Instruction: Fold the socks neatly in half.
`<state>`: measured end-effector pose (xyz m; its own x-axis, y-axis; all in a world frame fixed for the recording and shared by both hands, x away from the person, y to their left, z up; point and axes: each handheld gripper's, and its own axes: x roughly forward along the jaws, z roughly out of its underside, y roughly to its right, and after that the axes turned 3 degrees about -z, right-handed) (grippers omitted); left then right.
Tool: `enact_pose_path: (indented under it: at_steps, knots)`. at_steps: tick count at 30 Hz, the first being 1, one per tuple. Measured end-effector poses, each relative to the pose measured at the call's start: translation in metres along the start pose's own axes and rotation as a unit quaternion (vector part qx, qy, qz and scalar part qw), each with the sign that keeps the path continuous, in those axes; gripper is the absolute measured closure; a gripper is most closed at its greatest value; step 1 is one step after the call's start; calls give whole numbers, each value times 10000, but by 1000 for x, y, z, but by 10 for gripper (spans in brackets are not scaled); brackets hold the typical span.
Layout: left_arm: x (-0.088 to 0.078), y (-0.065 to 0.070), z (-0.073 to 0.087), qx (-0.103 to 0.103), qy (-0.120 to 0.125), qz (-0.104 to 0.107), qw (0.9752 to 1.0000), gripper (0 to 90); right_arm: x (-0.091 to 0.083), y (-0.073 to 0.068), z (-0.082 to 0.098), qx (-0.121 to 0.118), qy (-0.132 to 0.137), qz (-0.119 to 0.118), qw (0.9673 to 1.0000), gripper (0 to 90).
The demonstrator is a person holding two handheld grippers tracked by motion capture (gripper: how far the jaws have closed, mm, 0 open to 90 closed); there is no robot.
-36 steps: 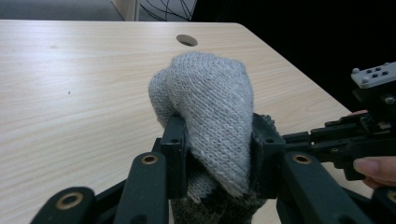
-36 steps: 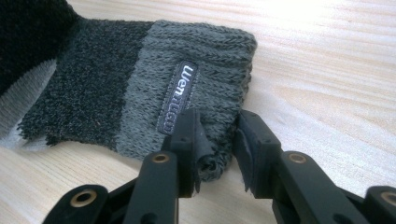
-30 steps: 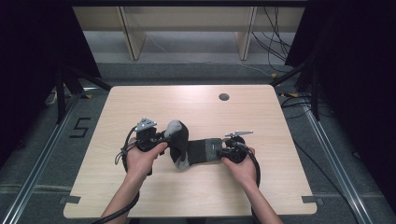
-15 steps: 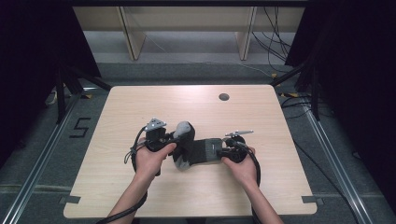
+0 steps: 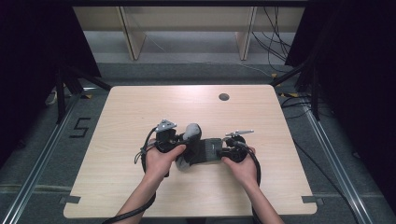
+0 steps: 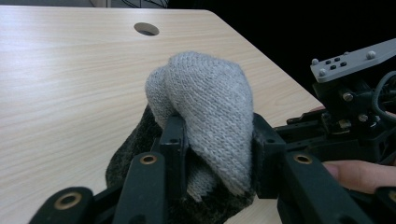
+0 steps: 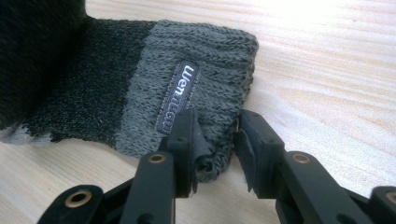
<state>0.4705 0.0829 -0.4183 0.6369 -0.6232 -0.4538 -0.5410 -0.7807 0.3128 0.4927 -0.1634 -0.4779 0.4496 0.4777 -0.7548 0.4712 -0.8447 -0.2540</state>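
A knitted sock [image 5: 201, 152] with a light grey toe, dark middle and grey cuff lies on the wooden table [image 5: 140, 107]. My left gripper [image 5: 186, 140] is shut on the toe end [image 6: 205, 93], which stands bunched up between its jaws [image 6: 217, 140]. My right gripper [image 5: 223, 152] is at the other end of the sock. It is shut on a corner of the labelled cuff [image 7: 201, 60], and the fabric is pinched between its pads [image 7: 215, 137]. The two grippers are close together, with the sock doubled up between them.
A round cable hole [image 5: 223, 97] sits in the table's far right part and shows again as a hole [image 6: 146, 29] in the left gripper view. The table's right edge [image 5: 292, 140] is near my right hand. Shelf legs and cables lie beyond the far edge.
My left hand has carried the toe end to the right, toward my right gripper, so the sock has bunched shorter. The right hand has stayed where it was.
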Motion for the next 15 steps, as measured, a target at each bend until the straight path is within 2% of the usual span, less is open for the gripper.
enact_pose_path:
  at_steps: [7,9,10,15]
  knots:
    - [10,6,3,55,-58,64,9999,634,0,0,0,75,-21,-20,10000,675]
    - [12,9,4,69,-91,35,9999,634,0,2,0,32,-24,67,10000,675]
    - [14,9,4,77,-107,78,9999,634,0,1,0,50,22,-36,10000,675]
    - [23,12,6,121,-141,24,9998,634,0,2,0,121,16,-80,9999,675]
